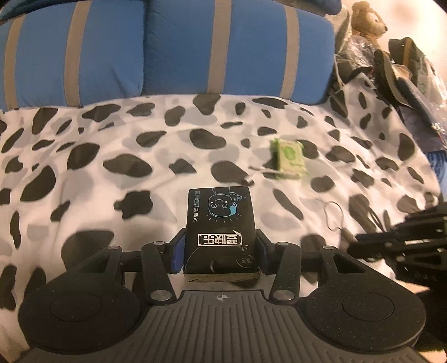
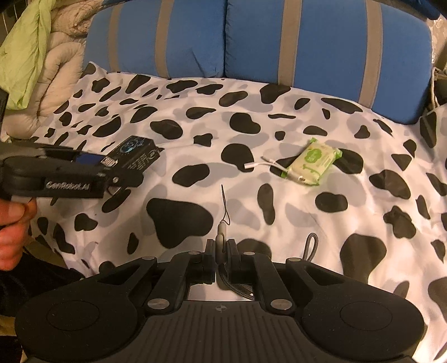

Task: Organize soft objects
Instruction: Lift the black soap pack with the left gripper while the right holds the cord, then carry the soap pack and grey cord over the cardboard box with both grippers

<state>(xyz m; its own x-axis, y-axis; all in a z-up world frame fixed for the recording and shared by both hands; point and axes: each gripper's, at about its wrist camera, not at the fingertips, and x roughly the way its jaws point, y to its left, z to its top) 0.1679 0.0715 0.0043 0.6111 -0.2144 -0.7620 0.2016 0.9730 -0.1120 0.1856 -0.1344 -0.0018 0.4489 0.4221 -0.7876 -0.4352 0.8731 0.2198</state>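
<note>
My left gripper (image 1: 220, 251) is shut on a black tissue pack (image 1: 220, 223) with a blue cartoon face, held just above the cow-print bedspread (image 1: 111, 156). The pack also shows in the right wrist view (image 2: 134, 155), with the left gripper (image 2: 117, 170) at the left. A green tissue pack (image 1: 289, 159) lies on the bedspread ahead and to the right; it also shows in the right wrist view (image 2: 313, 162). My right gripper (image 2: 222, 254) is shut on a grey braided cable (image 2: 220, 240) with a thin black loop.
Two blue cushions with grey stripes (image 1: 167, 50) stand at the back. A white adapter cable (image 2: 268, 164) lies beside the green pack. A teddy bear (image 1: 366, 22) and clutter sit back right. A beige quilt and green cloth (image 2: 33, 55) lie far left.
</note>
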